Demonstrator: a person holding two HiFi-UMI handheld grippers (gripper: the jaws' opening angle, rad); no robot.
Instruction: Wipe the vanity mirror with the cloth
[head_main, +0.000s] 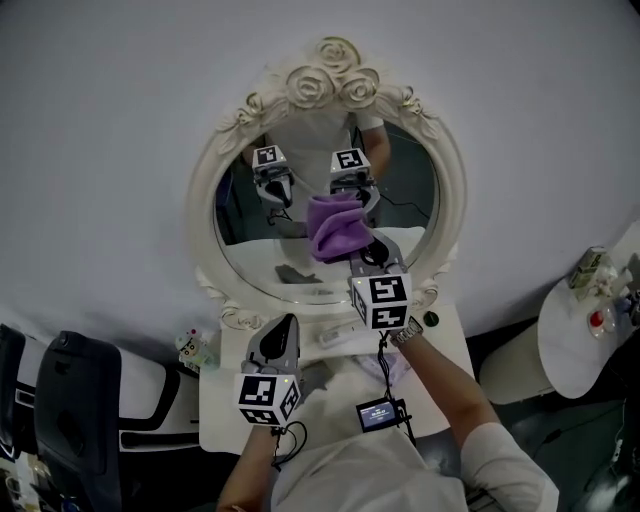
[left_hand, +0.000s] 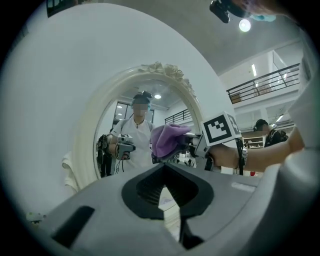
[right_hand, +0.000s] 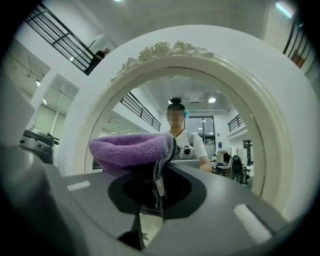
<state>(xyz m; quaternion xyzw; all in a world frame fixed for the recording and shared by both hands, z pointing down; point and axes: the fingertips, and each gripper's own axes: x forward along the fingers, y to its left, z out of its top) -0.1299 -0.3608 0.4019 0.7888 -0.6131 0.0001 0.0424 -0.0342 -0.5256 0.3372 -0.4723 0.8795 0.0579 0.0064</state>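
Purple cloth (right_hand: 131, 150), likely soft and light, pinched by a fold in right gripper (right_hand: 156, 192) at vanity mirror (head_main: 205, 215); left gripper (left_hand: 165, 192) clenched empty below mirror.

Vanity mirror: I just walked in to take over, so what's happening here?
A person holds a gripper in each hand. The right gripper is shut on a purple fleece cloth, held up at the glass of the oval white rose-framed mirror. The left gripper is shut and empty, lower down, over the white table.
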